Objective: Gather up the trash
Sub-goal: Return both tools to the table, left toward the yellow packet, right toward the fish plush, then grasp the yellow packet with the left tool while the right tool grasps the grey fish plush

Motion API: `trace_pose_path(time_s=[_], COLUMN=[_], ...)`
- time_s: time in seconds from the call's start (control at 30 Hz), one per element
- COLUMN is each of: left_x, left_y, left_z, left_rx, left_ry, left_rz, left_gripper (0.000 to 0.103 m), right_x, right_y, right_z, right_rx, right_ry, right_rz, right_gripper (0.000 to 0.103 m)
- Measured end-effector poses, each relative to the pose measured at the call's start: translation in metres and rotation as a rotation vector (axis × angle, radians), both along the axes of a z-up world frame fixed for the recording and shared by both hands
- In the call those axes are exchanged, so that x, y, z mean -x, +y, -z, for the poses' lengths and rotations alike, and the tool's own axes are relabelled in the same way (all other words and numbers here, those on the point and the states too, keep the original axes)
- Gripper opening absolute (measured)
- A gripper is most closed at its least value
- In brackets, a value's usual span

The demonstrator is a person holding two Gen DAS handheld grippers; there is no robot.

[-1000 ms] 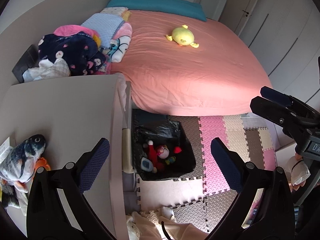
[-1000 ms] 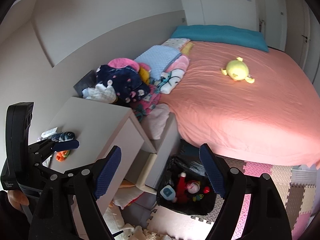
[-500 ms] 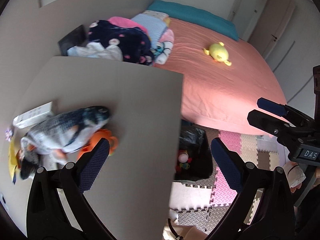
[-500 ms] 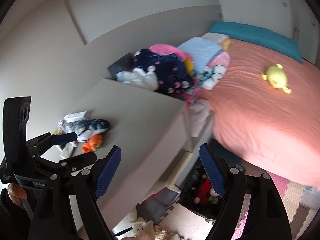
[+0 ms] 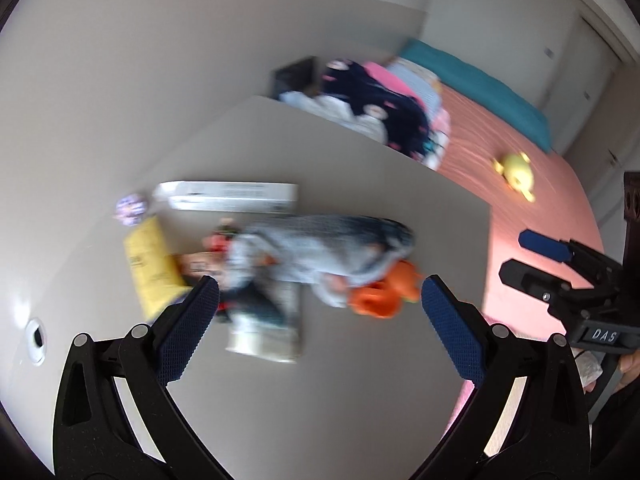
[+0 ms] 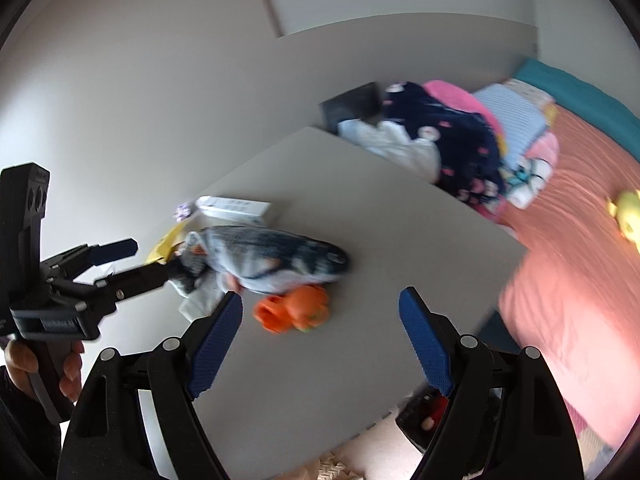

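The trash lay in a blurred cluster at the far left of the grey surface (image 5: 360, 380): one long white box (image 5: 228, 196), one yellow packet (image 5: 150, 264), one small purple wrapper (image 5: 130, 209) and one crumpled pale wrapper (image 5: 266, 334) (its print too smeared to read). One plush fish (image 5: 320, 248) and one orange toy (image 5: 380, 292) sat among them. Both the left tongs (image 5: 316, 312) and the right tongs (image 6: 320, 328) hung wide apart, holding nothing.
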State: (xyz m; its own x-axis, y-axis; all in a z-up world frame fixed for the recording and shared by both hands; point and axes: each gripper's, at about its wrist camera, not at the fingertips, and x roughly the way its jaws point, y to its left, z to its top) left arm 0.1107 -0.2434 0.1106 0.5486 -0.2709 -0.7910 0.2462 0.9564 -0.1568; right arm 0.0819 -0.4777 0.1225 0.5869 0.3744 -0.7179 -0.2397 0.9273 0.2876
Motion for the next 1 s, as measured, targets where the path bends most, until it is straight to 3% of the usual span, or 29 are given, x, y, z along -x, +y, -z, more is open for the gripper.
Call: trace_pose_path(time_s=[0.37,0.47,0.53,0.77,0.83,1.0], left_x=[-0.028,-0.04,-0.049,-0.082,-0.088,-0.092], left_y=[0.098,0.112,0.119,0.127,0.129,0.137], left_z=[0.019,0.031,0.038,0.069,0.078,0.095], left_rx=[0.026,0.04,0.041,0.07,0.08,0.172], left_ry=[0.052,0.081,0.095,0.18,0.214,0.272], left_rz=[-0.221,-0.264,-0.288,-0.353,-0.37,-0.396], left_gripper=[0.098,0.098,0.098,0.098,0.095,0.071], right_x=[-0.053,-0.066,-0.074,-0.088,-0.089,-0.092], right_y=[0.089,0.101,0.107,0.115,0.115,0.108], right_z=[0.015,0.024,0.031,0.051,0.055,0.06], right_rx=[0.041,0.064,0.091,0.146,0.154,0.127], right_ry=[0.039,0.041,0.047,0.066,0.063,0.073], right_rz=[-0.176,-0.187,-0.185,-0.188,-0.191,-0.151], right_gripper=[0.081,0.079,0.071,0.07,0.065,0.045])
